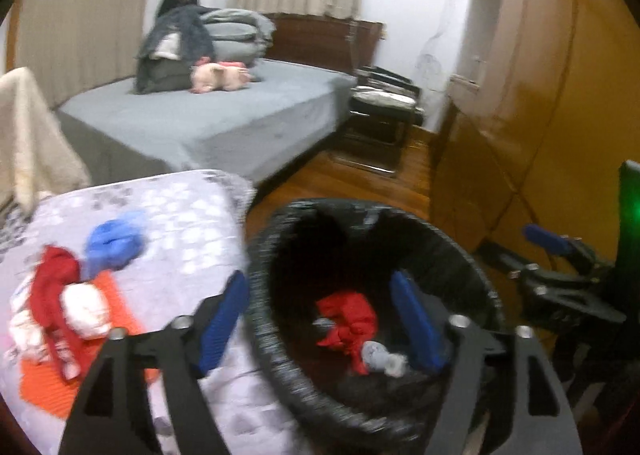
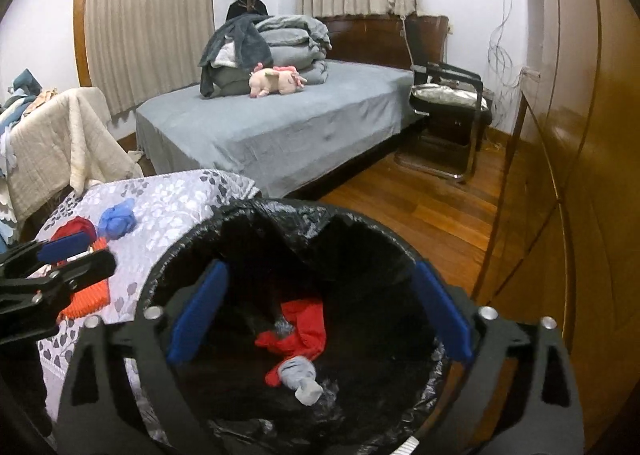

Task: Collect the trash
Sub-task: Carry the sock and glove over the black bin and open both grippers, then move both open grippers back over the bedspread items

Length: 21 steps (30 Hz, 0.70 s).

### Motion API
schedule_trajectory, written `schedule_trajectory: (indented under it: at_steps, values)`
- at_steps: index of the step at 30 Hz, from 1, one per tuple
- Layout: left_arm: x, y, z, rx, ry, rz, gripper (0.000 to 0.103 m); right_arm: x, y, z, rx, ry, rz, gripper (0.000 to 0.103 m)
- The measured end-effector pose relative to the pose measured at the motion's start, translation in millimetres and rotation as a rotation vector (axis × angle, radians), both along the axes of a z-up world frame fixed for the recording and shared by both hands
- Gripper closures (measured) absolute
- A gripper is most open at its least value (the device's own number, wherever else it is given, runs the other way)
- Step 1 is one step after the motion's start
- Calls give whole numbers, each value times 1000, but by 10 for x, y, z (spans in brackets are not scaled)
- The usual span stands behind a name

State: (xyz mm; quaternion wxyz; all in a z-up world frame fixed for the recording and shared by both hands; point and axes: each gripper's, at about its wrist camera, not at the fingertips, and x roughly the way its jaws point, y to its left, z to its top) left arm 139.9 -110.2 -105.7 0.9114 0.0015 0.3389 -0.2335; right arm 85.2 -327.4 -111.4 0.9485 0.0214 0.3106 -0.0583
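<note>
Far left on the desk [image 2: 176, 199], which wears a grey quilted cover with a leaf print: a loose heap of soft trash. Red crumpled cloth [image 1: 52, 279] over a white wad [image 1: 86, 313], both on a ribbed orange mat [image 1: 44, 379]; a blue knotted wad [image 1: 114, 241] sits just beside them, farther back. Left gripper [image 1: 320, 319]: jaws spread wide, nothing between the flat blue pads [image 1: 222, 319]; one pad is over the desk edge, the other over the bin mouth. Bin [image 2: 192, 251] stands right against the desk edge, round, lined with a crinkled glossy black bag. Inside at the bottom: a red scrunched cloth [image 2: 300, 331] and a grey twisted wad [image 2: 298, 375] touching it. Right gripper [image 2: 320, 311]: jaws also fully released, empty, hanging above the bin opening with both pads inside the rim line. Behind: bed [image 2: 280, 127] with a smooth grey sheet, folded bedding and a pink plush. Right side: polished wood floor [image 2: 432, 199], glossy wooden wardrobe [image 2: 580, 175].
</note>
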Motion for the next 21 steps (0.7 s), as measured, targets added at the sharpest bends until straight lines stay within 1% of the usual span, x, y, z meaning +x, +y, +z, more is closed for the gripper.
schedule_trajectory:
  at_steps: [2, 5, 7, 13, 21]
  values:
    - [2, 181, 11, 5, -4, 45, 16, 47, 106, 25, 14, 4, 21, 7]
    - [-33, 439, 32, 22, -16, 109, 11, 120, 282, 36, 33, 5, 61, 7]
    - [-76, 662, 40, 35, -28, 160, 11, 179, 410, 47, 35, 2, 92, 7]
    - [-187, 1293, 8, 77, -51, 297, 11, 380, 990, 59, 47, -8, 206, 7]
    - [-202, 1964, -91, 111, -56, 457, 11, 629, 1708, -31, 61, -3, 334, 7]
